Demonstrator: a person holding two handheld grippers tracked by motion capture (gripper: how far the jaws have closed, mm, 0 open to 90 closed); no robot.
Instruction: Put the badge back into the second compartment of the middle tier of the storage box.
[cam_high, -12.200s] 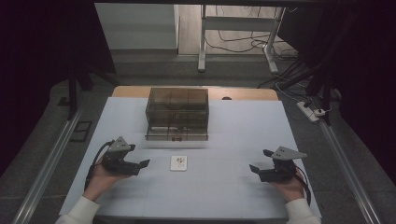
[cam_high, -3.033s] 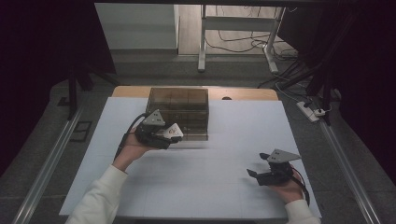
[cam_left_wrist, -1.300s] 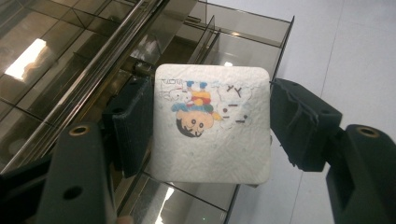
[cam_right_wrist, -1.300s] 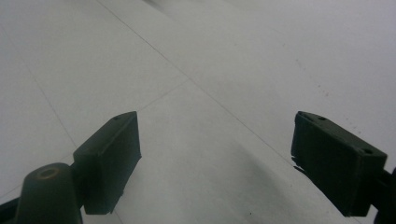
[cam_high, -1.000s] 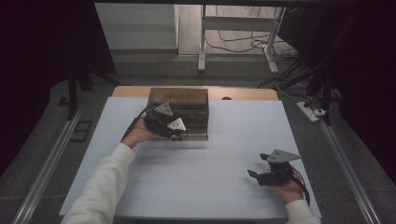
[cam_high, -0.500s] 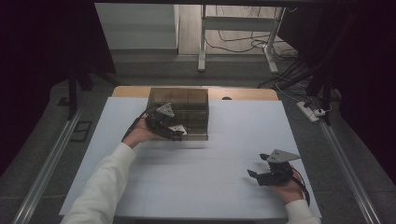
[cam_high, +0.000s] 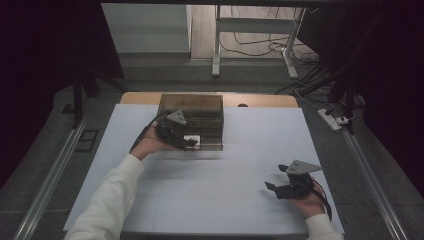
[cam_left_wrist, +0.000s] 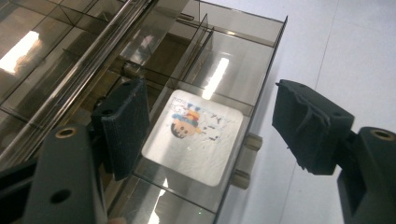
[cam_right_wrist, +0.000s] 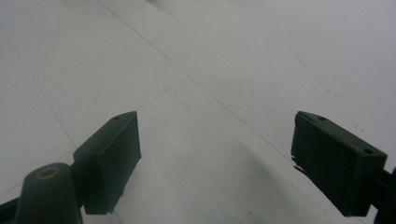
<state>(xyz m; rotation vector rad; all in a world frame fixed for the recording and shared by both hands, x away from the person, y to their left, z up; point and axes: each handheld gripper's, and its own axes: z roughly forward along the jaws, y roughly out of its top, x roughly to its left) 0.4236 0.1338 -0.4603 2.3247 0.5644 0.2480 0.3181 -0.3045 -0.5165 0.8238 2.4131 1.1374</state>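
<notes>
A smoky clear drawer box (cam_high: 192, 107) stands at the table's back middle, with one low drawer (cam_left_wrist: 261, 70) pulled out. A small white card with a cartoon figure (cam_left_wrist: 194, 137) lies flat in that drawer's front compartment, also seen as a white patch, the card (cam_high: 191, 138). My left gripper (cam_left_wrist: 212, 100) hovers just over it; its jaws have just been opening and stand either side of the card without touching it. From above, the left gripper (cam_high: 186, 141) sits at the box's front. My right gripper (cam_high: 280, 189) rests open at the front right, the right gripper (cam_right_wrist: 212, 154) holding nothing above bare table.
A white sheet covers the table (cam_high: 240, 165). The drawer's two small knobs (cam_left_wrist: 243, 158) stick out toward me. Beyond the table's far edge stand desk legs (cam_high: 216, 45) and loose cables; a power strip (cam_high: 334, 119) lies on the floor at the right.
The left jaws have spread apart at the box's front, and the card now lies loose in the drawer. Long before, the card lay on the table. The right gripper stays put.
</notes>
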